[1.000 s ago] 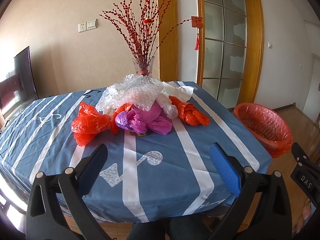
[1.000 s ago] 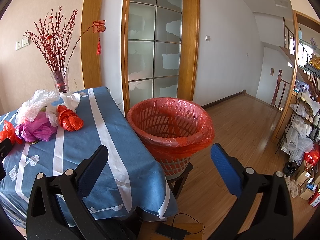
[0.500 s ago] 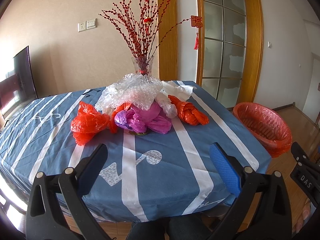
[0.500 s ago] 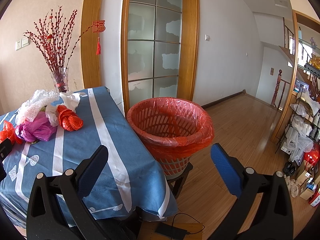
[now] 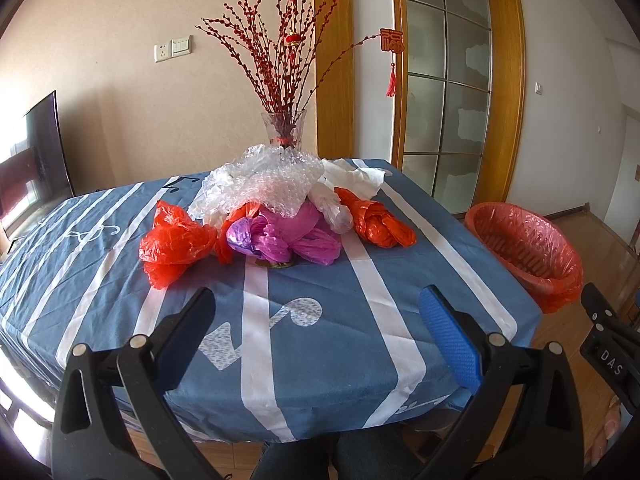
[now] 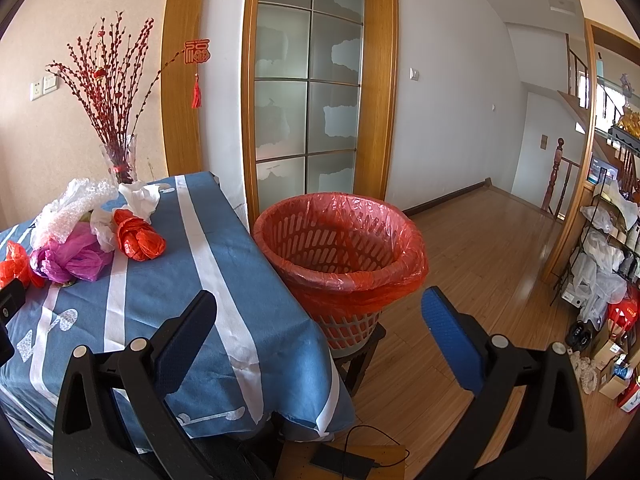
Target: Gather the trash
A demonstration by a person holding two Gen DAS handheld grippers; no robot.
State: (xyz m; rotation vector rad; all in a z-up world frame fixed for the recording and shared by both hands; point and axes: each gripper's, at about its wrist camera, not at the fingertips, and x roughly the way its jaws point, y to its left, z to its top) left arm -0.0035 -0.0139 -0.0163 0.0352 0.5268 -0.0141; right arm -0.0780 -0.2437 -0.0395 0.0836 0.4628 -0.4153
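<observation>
Both the left hand-held gripper (image 5: 316,312) and the right hand-held gripper (image 6: 318,312) gape wide, empty. The knotted orange bag (image 5: 378,222) lies lengthwise far-left to near-right on the table (image 5: 320,360).

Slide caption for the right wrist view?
Open right hand-held gripper faces the red-lined basket beside the table.

A bench draped in a blue cloth (image 5: 304,344) with white stripes and music notes fills the near view. At its far edge stands a clear glass vase (image 5: 283,131) holding red berry branches (image 5: 280,52), from which a red charm with a tassel (image 5: 392,40) hangs. Behind it are a wood-framed frosted glass door (image 6: 308,92) and wall switches (image 5: 173,48). A dark screen (image 5: 42,152) stands at the left. A cluttered rack (image 6: 608,248) stands on the wooden floor (image 6: 480,272) at the right.
</observation>
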